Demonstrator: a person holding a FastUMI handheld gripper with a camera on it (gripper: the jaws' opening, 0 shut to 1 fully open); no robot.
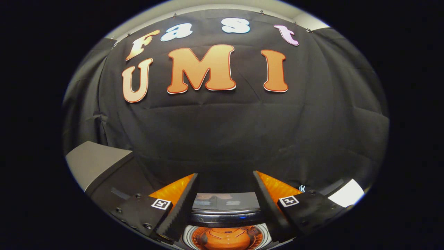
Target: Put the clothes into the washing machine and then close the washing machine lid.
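Gripper open, fingers spread wide, nothing between the pads. It hangs above the washer, aimed mostly at the booth wall.

Below and between the fingers: the open drum, perforated, orange-lit. An orange rounded mass sits in it. Can't tell if that's the clothes already loaded or a drum part; most of it is cut off. No other garment visible.

Just beyond the drum, the lid looks raised: a dark glossy panel with a grey band.

Handling guess:
- Clothes: light, limp, no fixed shape. Pinch a bunched fold, not a single layer.
- Lid: rigid, hinged, smooth, may slip. Push the top edge down, no need to clamp.

Grey table off to the left, well clear.
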